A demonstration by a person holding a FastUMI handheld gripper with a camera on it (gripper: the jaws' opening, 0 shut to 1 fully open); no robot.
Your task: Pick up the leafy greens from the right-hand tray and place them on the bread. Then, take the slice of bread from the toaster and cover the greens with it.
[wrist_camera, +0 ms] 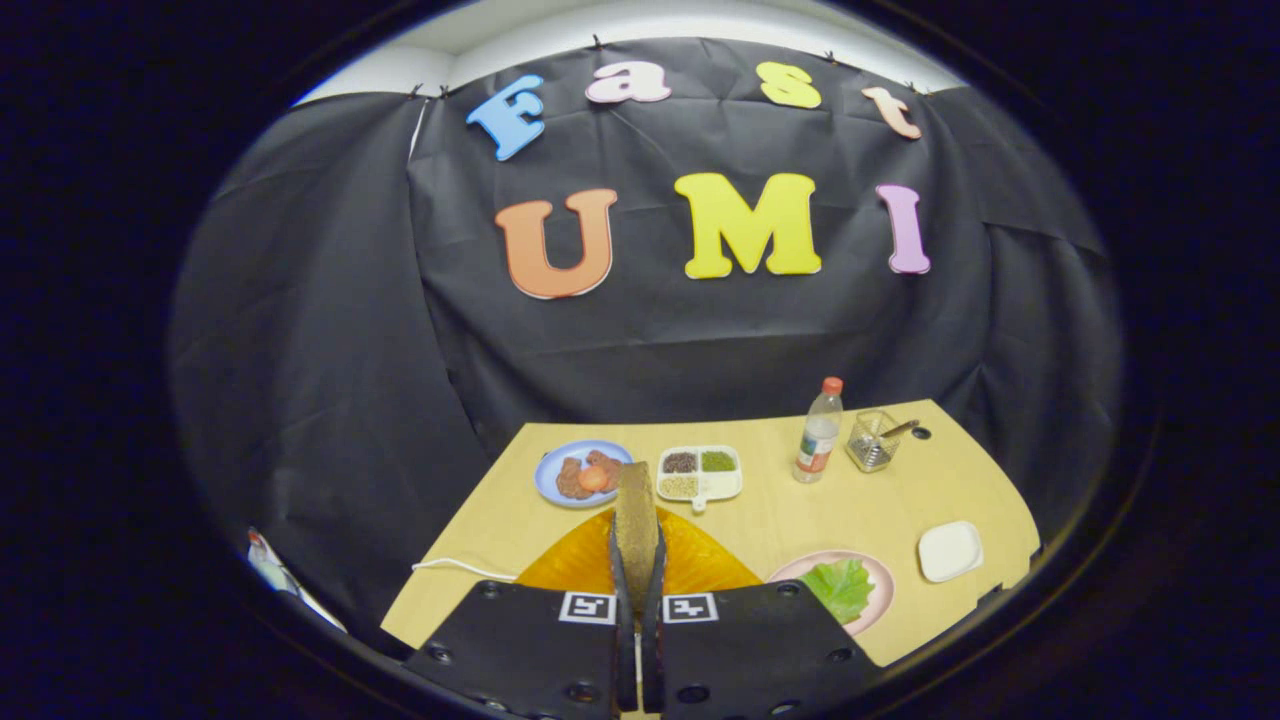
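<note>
A slice of brown bread stands on edge between the gripper's two fingers, which are closed tight against its two faces, so the gripper has the slice firmly in hand and lifted above the table. Directly beneath and just ahead of the fingers lies an orange plate; whether a base slice rests on it cannot be told, as the gripper body hides that part. Just to the right of the fingers, a green lettuce leaf lies on a pink tray, so by the look of it the greens have not been placed, although the bread is already being carried. A judgement: the covering step seems under way while the greens step remains undone. Beyond the fingers sit a blue plate of meat, a compartment dish, a bottle, a wire holder and, to the right, a small white dish.
</note>
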